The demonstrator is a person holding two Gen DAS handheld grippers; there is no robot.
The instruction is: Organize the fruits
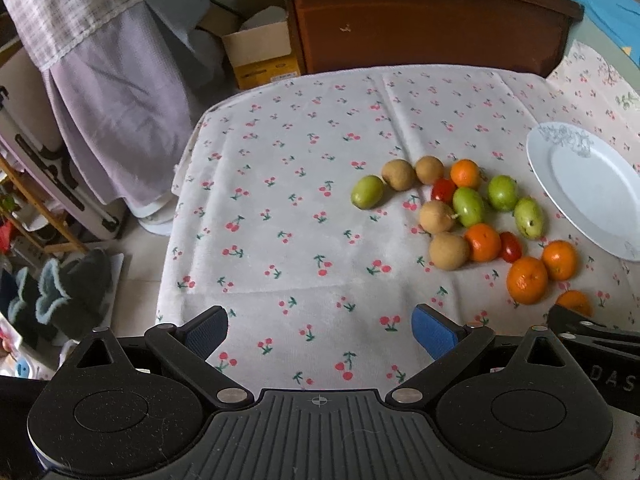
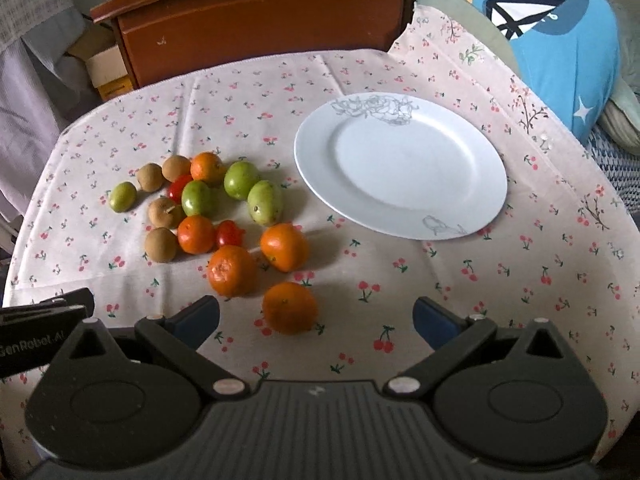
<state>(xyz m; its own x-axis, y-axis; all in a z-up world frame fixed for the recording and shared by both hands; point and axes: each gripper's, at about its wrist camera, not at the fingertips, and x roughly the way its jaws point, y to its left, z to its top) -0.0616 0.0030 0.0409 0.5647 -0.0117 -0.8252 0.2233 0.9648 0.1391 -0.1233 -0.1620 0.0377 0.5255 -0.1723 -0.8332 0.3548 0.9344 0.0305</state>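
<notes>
A loose pile of fruit lies on the cherry-print tablecloth [image 2: 400, 280]: several oranges [image 2: 232, 271], several green fruits [image 2: 265, 203], several brown fruits [image 2: 160, 245] and two small red ones [image 2: 229, 233]. A white plate [image 2: 400, 164] sits empty to the right of the pile. My right gripper [image 2: 316, 320] is open, low over the cloth, with the nearest orange [image 2: 289, 308] between its fingers' line. My left gripper [image 1: 320, 332] is open and empty over bare cloth, left of the pile [image 1: 448, 251]. The plate shows at the right edge [image 1: 580, 188].
A brown wooden cabinet [image 2: 260, 24] stands behind the table. A blue cushion [image 2: 560, 40] lies at the far right. Purple cloth [image 1: 120, 100], a cardboard box [image 1: 260, 52] and slippers [image 1: 60, 300] are off the table's left edge.
</notes>
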